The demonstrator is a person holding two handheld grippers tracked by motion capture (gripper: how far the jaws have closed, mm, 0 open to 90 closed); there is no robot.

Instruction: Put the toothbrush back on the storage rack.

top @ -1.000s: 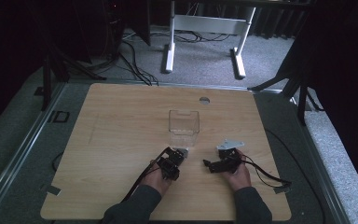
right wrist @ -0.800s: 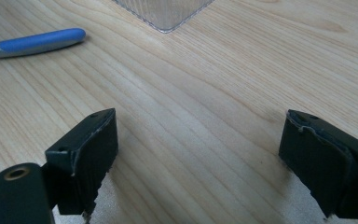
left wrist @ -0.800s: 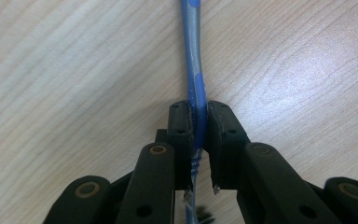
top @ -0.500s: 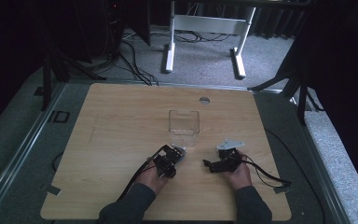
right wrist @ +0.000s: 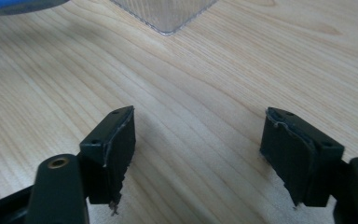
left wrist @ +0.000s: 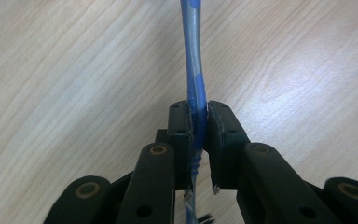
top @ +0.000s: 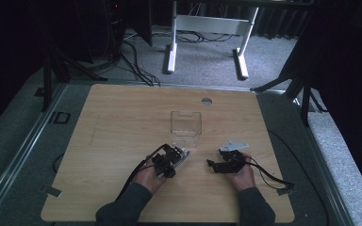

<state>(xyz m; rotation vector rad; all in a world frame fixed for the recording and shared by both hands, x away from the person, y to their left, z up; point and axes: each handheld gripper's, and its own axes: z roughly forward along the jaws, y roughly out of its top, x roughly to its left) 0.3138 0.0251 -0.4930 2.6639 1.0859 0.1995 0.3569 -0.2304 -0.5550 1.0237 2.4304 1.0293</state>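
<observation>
Blue-and-grey handle point(left wrist: 193, 70), slender, clamped upright between the pads of the left gripper point(left wrist: 196, 116); jaws closed hard on it, no gap either side. Cut off at the top edge of the left gripper view, so far end not readable; lower end lost in shadow between the black jaw links, with a dark tuft there too small to identify. Exact kind of tool therefore not stated. Held over bare wooden table point(left wrist: 74, 70); contact between handle and wood cannot be told from this angle. In the high view, left gripper point(top: 172, 157) low over the table just in front of the clear container point(top: 186, 126), a short pale length of the handle poking from it toward the container; dim and small at that distance, detail poor. Clear container standing near the middle of the table, walls transparent, contents hard to judge. Right gripper point(right wrist: 198, 135) with jaws standing well apart, having just been closing, nothing between the pads but wood grain; pad edges frayed. One ribbed corner of the container point(right wrist: 168, 11) at the top of the right gripper view, the rest cropped; a blurred blue sliver in the top left corner, too cropped to name with certainty. In the high view, right gripper point(top: 213, 165) to the right of the left one, apart from it and from the container, tips pointing leftward, hand behind it partly covered by the grey plate and cable.
</observation>
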